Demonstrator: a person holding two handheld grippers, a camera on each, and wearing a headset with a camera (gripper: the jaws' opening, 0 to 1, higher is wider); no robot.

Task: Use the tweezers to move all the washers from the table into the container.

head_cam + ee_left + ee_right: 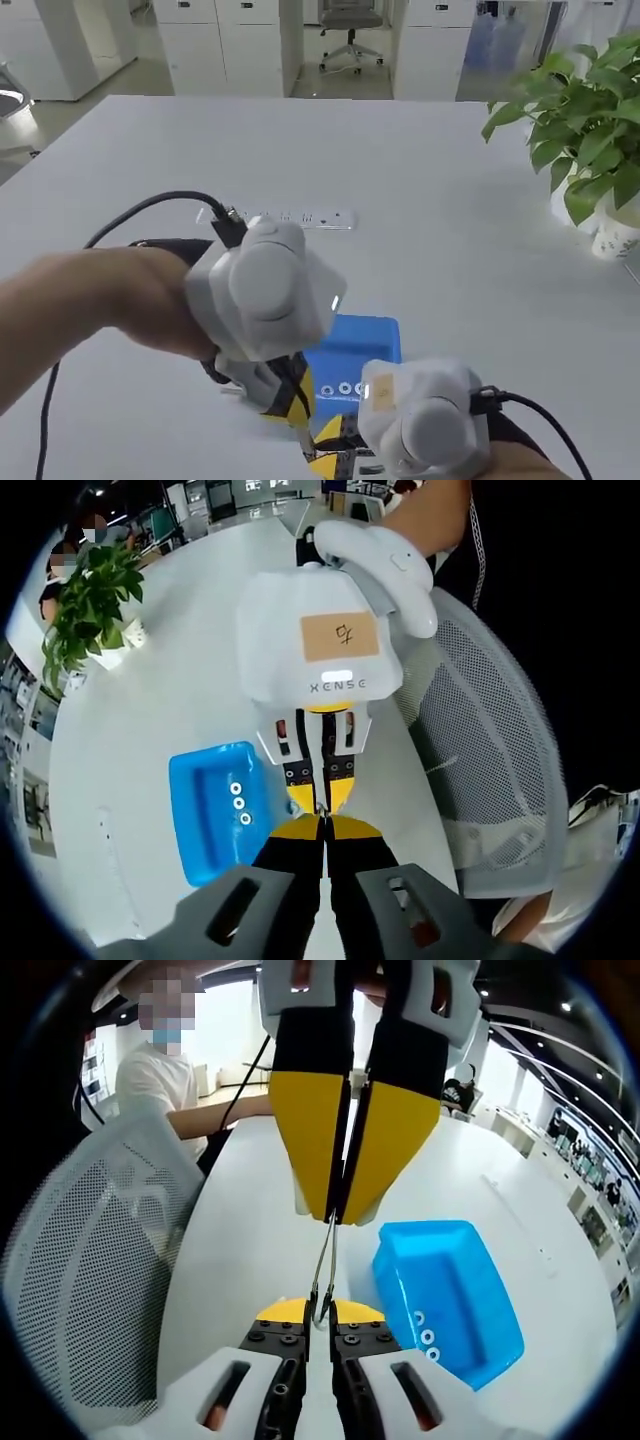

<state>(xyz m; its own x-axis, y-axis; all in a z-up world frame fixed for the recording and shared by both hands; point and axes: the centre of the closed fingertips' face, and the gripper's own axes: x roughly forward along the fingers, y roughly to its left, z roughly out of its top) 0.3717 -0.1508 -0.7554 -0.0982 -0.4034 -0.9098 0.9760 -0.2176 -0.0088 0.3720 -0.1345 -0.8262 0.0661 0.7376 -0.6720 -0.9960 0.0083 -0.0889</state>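
- 3 washers (pixel 425 1328) lie in a row inside the blue container (pixel 455 1270), near one end.
- Tweezers (pixel 325 1265) hang just beside the container, above the white surface (pixel 250 1250).
- Left tool (pixel 338 1215) is clamped on one end of the tweezers, right tool (pixel 318 1315) on the other end, tip to tip.
- Progress, my guess: at least 3 washers done. Can't tell if any remain, as the tools hide part of the surface.
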